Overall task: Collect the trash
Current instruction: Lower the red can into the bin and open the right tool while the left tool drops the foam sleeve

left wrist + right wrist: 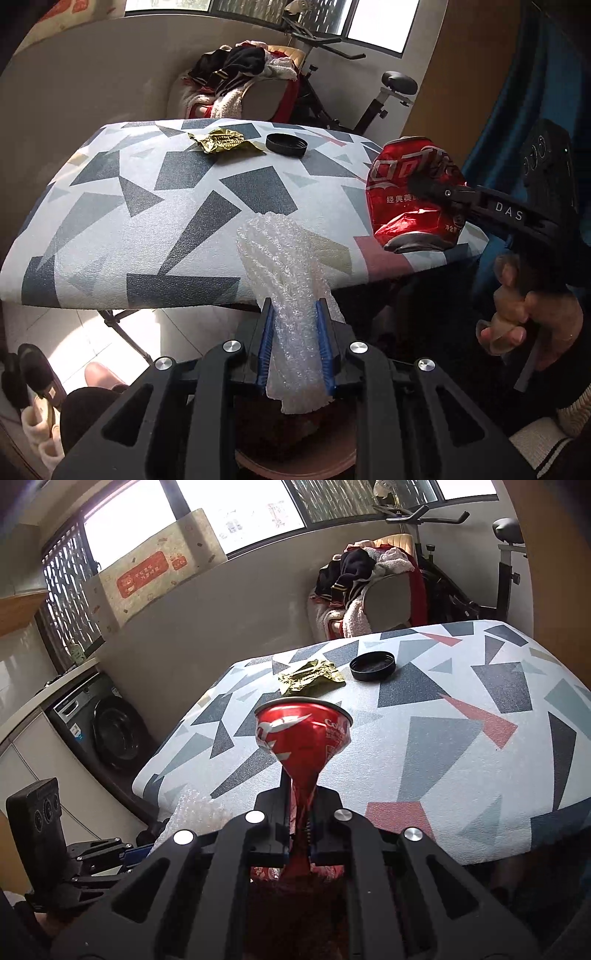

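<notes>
Foam and can gripped, both clear of the table.
Left gripper point(293, 345) is clenched on foam point(284, 273), its long axis pointing ahead; right gripper point(300, 814) is clenched on a crushed can point(303, 734); wrapper point(221, 142) and lid point(286, 144) are left near the table's point(147, 221) far edge.

Patterned table point(155, 221): gold wrapper point(221, 142), black lid point(286, 144).

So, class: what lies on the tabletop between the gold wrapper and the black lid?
Nothing: only bare patterned tabletop separates the gold wrapper from the black lid, clearest in the right wrist view.
</notes>
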Available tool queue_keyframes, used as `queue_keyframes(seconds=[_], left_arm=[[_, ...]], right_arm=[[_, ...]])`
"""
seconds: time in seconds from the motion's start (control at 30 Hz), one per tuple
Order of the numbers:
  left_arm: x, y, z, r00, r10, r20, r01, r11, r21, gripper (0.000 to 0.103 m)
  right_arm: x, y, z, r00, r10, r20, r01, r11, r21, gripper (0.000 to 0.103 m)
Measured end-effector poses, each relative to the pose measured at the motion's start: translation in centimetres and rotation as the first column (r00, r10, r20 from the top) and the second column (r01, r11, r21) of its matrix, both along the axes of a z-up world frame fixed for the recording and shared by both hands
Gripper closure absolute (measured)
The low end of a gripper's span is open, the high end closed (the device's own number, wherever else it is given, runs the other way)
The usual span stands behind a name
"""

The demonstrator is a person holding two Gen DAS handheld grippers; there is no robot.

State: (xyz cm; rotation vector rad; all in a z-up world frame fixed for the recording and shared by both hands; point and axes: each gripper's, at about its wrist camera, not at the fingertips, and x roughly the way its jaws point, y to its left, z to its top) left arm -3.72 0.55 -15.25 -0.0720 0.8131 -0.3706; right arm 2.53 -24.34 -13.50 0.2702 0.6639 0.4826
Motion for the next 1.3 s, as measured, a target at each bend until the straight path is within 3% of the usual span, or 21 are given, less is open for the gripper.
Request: queue_keyframes(seconds=[0.2, 0.27, 0.37, 0.47, 0.63, 0.9, 1.3], left_arm=[[-0.6, -0.1, 0.0, 1.000, -0.023, -0.011, 0.023, 1.000, -0.006, 0.071], [-0.7, 0.0, 0.2, 0.999, -0.036, -0.010, 0.036, 0.999, -0.033, 0.051], [-0.9, 0.1, 0.9, 1.000, -0.021, 0.020, 0.021, 0.999, -0.036, 0.036], [-1.0, 0.6, 1.7, 0.999, 0.007, 0.047, -0.006, 0.999, -0.037, 0.024], [-0.6, 2.1, 2.8, 0.994, 0.088, 0.069, -0.086, 0.996, -0.024, 0.013], [-0.2, 5.3, 3.3, 0.977, 0.201, 0.074, -0.199, 0.979, -0.034, 0.009], [-0.1, 6.6, 2.9, 0.966, 0.249, 0.064, -0.248, 0.969, -0.019, 0.008]], right_arm=[[-0.9, -0.3, -0.4, 1.000, 0.002, -0.012, -0.002, 1.000, 0.007, 0.092], [-1.1, -0.2, -0.7, 1.000, 0.007, -0.019, -0.007, 1.000, 0.004, 0.092], [-1.4, 0.1, -1.2, 0.999, 0.020, -0.034, -0.020, 1.000, -0.012, 0.092], [-1.6, 0.7, -1.9, 0.998, 0.033, -0.056, -0.035, 0.999, -0.030, 0.092], [-2.1, 1.8, -3.5, 0.993, 0.054, -0.105, -0.060, 0.996, -0.063, 0.092], [-2.5, 4.4, -6.0, 0.973, 0.117, -0.200, -0.151, 0.974, -0.166, 0.092], [-3.0, 7.1, -9.6, 0.927, 0.165, -0.337, -0.261, 0.929, -0.263, 0.092]])
